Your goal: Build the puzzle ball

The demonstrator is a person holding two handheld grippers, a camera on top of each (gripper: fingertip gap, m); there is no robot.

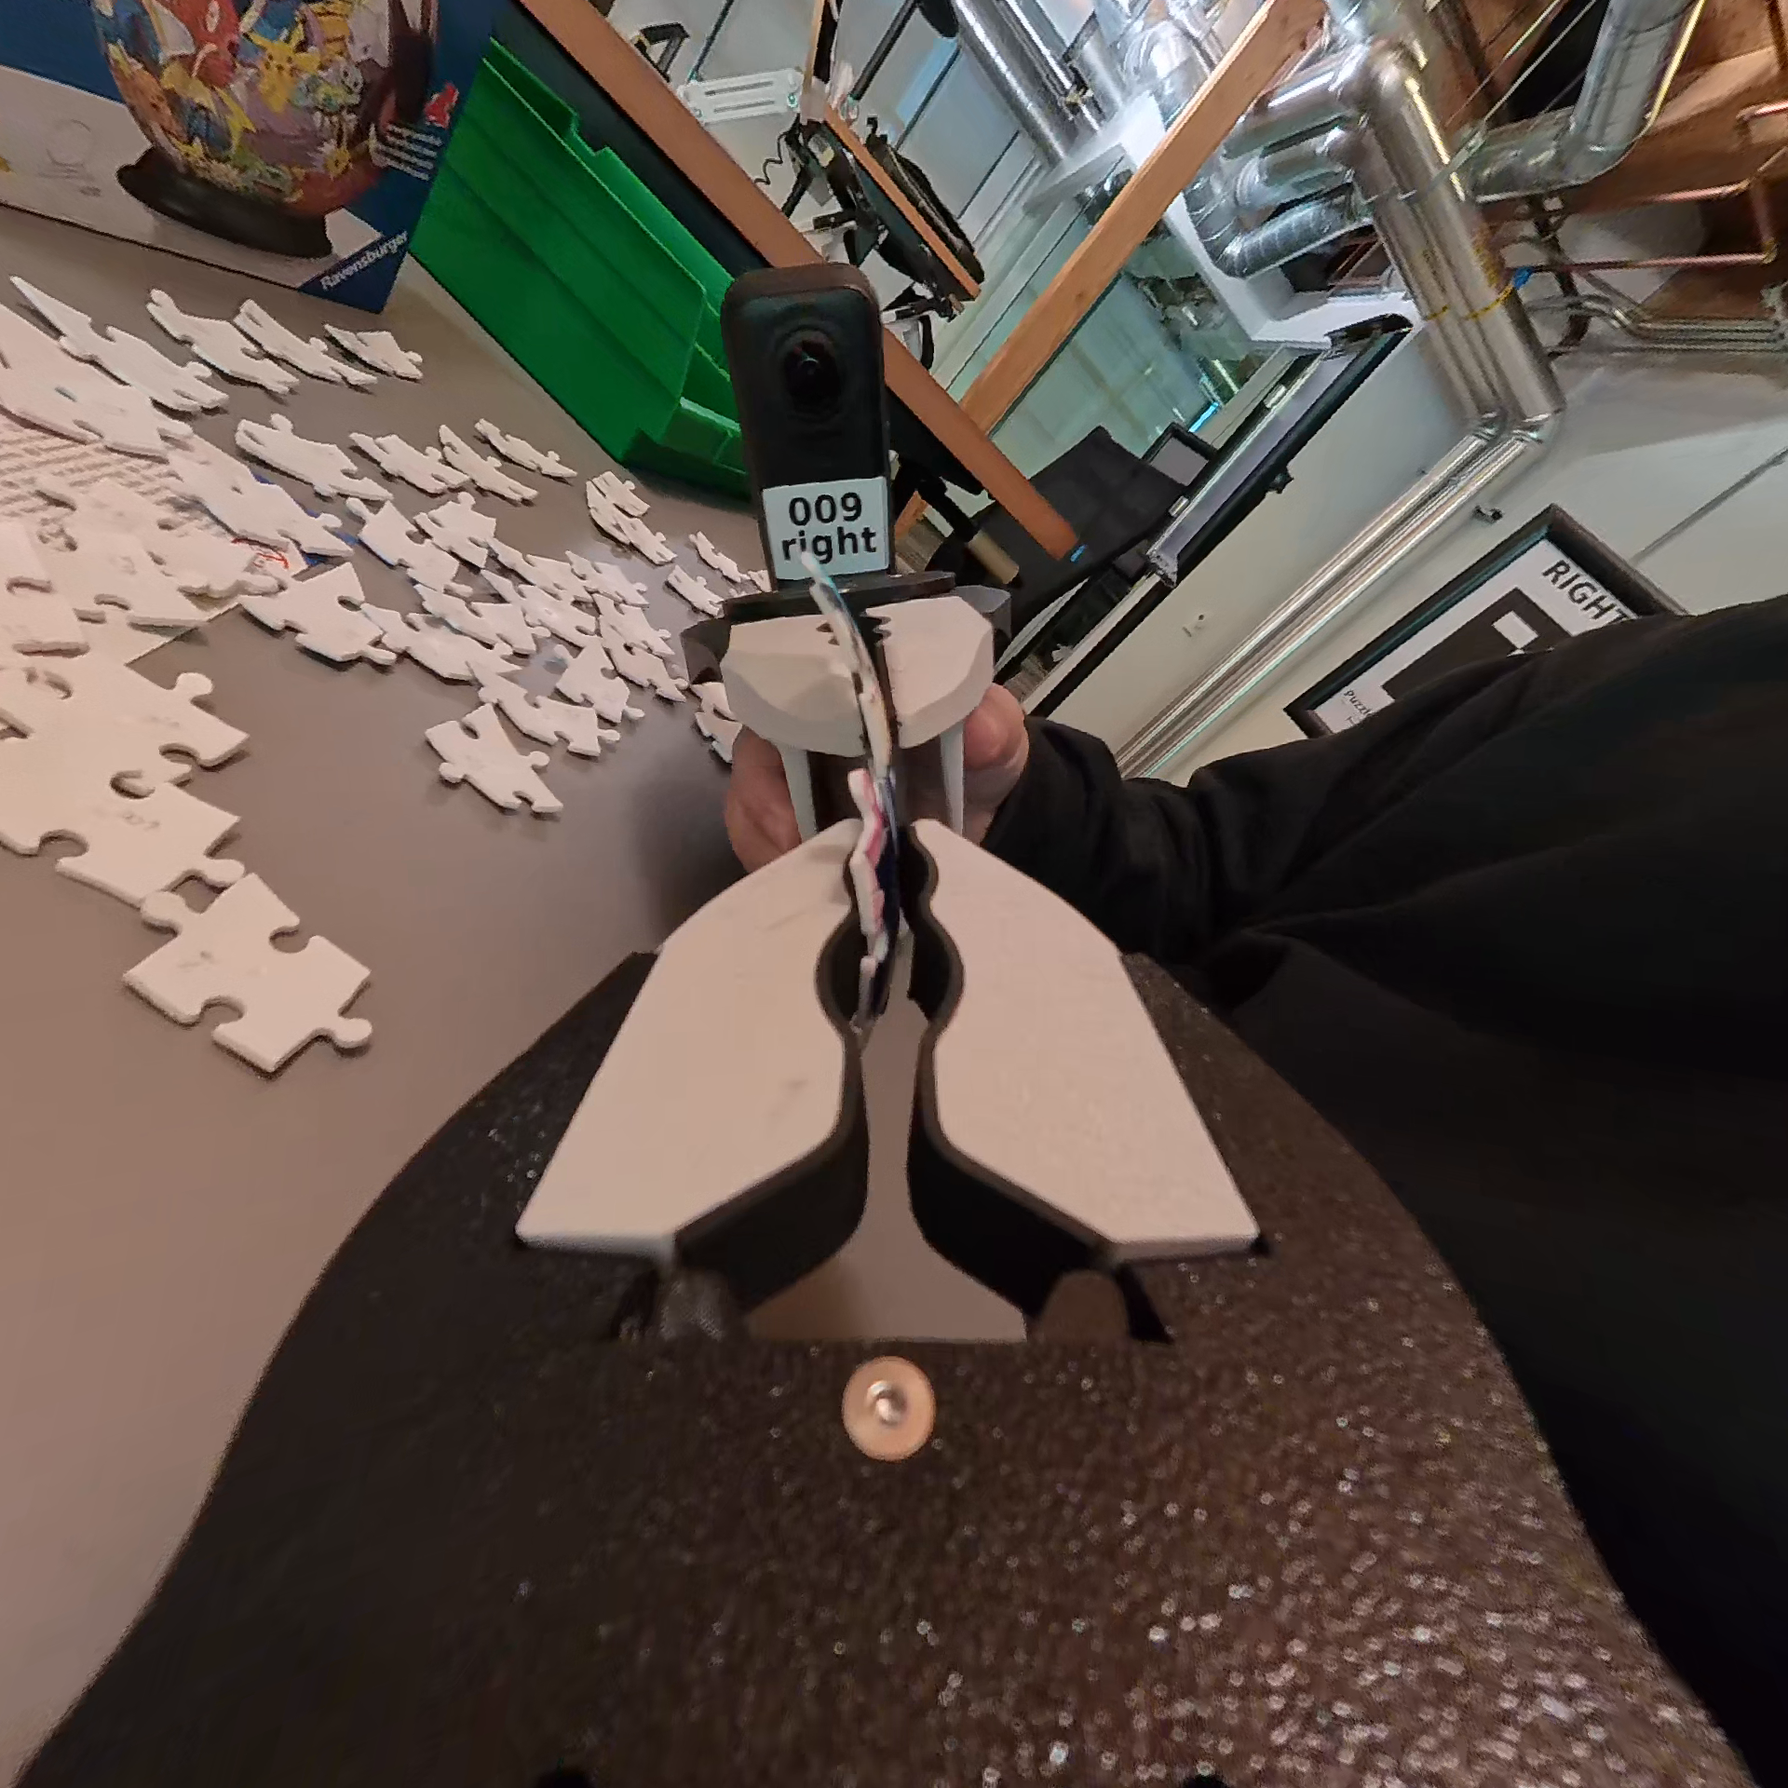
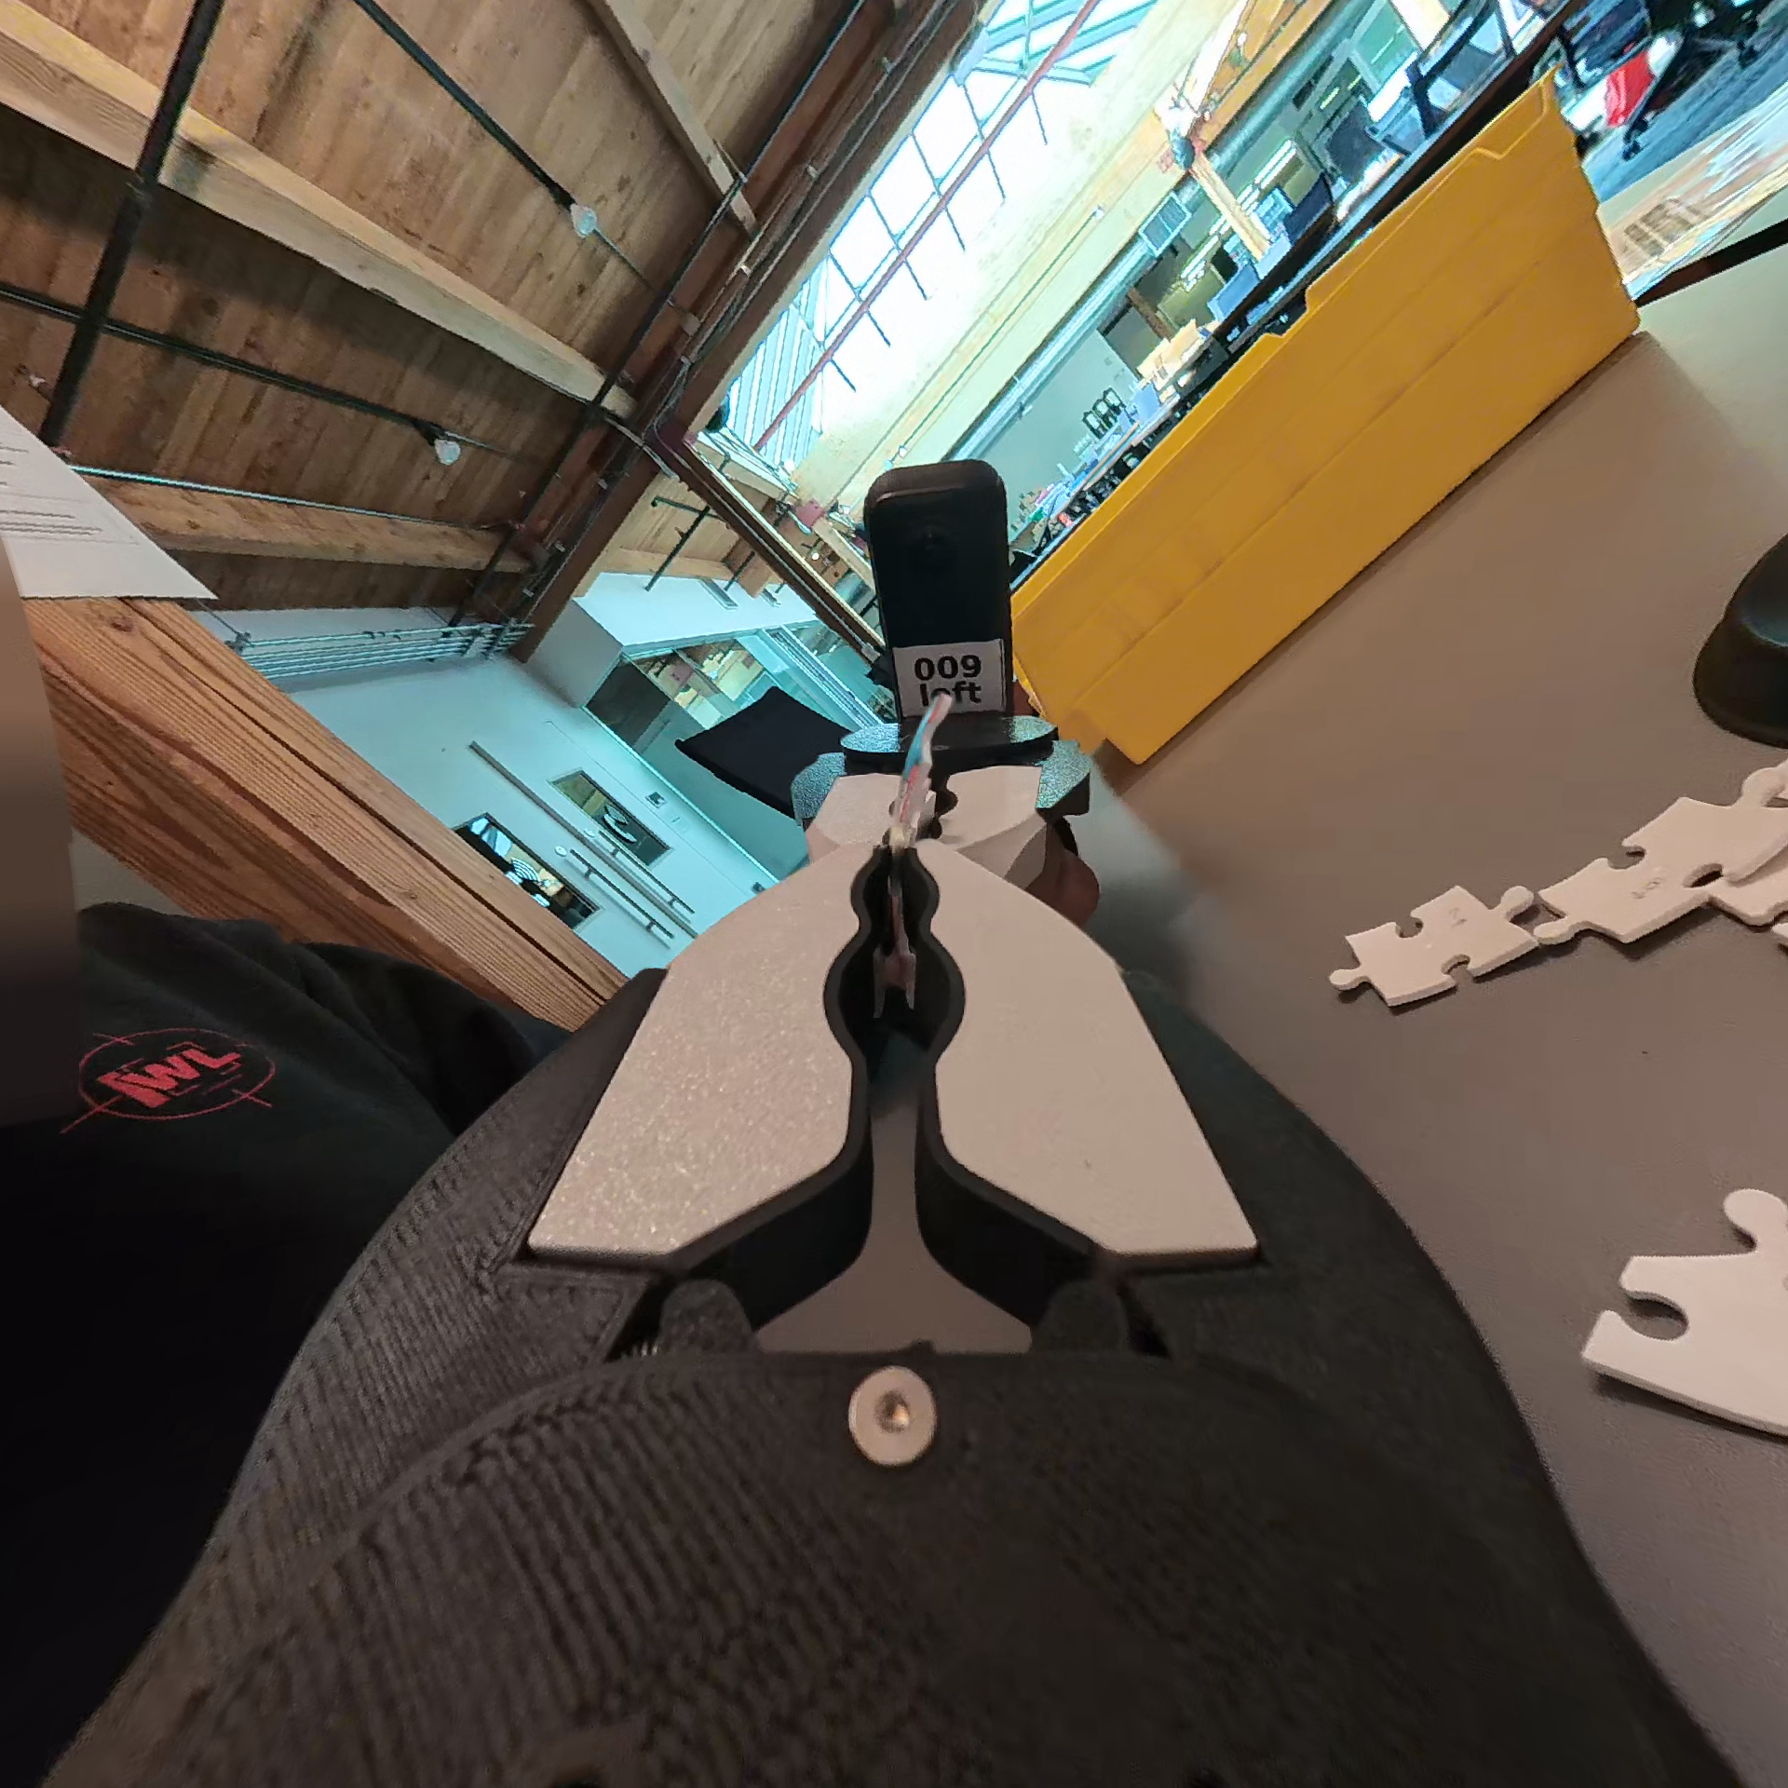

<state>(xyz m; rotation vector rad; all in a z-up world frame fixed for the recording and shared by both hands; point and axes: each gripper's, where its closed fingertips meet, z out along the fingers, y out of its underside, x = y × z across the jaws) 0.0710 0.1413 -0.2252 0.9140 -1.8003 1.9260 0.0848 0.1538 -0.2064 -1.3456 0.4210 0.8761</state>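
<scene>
Both grippers face each other tip to tip above the grey table [image 1: 406, 1209], tilted views. Left gripper [image 1: 882, 876] jaws narrowed down, pinching a thin curved puzzle piece [image 1: 876, 890] seen edge-on, coloured print on one face, white on the other. Right gripper [image 2: 895, 871] likewise clamped tight on its own edge-on puzzle piece [image 2: 898, 953]. In the left wrist view the right gripper sits at 12 o'clock just past the left one's tips, a hand [image 1: 997, 755] wrapped around its grip, black sleeve [image 1: 1403, 822] running off to 3 o'clock. The two held pieces meet or nearly meet at the tips; cannot tell if they are interlocked. Loose white pieces [image 1: 319, 600] lie face-down scattered over the table from 9 to 11 o'clock in the left view; a few more [image 2: 1432, 938] at 3 o'clock in the right view. Puzzle box [image 1: 242, 126] at 11 o'clock, green bin [image 1: 581, 271] just beside it. Yellow bin [image 2: 1355, 416] at 1 o'clock in the right view, dark round stand [image 2: 1751, 658] at the 3 o'clock edge.
</scene>
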